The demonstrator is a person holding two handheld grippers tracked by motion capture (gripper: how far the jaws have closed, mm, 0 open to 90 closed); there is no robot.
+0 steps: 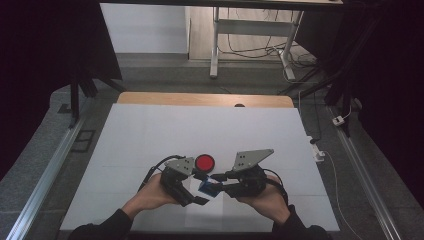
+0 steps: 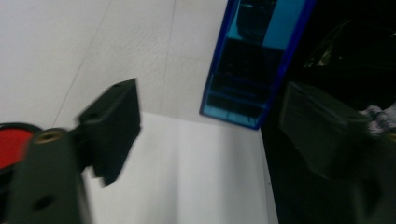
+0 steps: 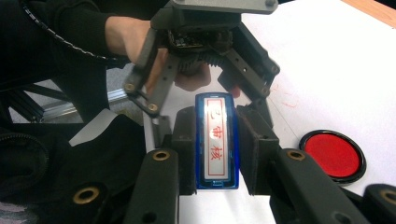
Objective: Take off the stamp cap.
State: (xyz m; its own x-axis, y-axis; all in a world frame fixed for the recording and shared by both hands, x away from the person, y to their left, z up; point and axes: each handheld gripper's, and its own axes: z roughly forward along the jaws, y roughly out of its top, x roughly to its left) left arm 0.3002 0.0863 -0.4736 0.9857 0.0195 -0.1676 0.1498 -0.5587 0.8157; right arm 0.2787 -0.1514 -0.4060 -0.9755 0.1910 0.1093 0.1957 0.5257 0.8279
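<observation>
Right now your right gripper [image 3: 217,154] pinches a small blue stamp [image 3: 216,142], its two black pads pressed flat against the long sides. You can see its look best in the right gripper view: a narrow upright block of translucent blue plastic with rounded corners, and on the face turned to the camera a white label with a thin red frame and red characters running down it. In the left gripper view the same stamp [image 2: 254,60] shows as a glossy blue-edged slab with a lighter cyan face, dark ribbing visible through it.

Your left gripper [image 1: 192,187] faces the right one from just across the stamp, and its jaws stand partly spread; no earlier look tells more. One pad [image 2: 112,128] is clear of the stamp with white table [image 1: 150,135] between them, the other sits beside the stamp's far edge, and whether it touches you cannot tell.

A round red ink pad [image 1: 204,162] in a black rim lies on the table just beyond both grippers.
</observation>
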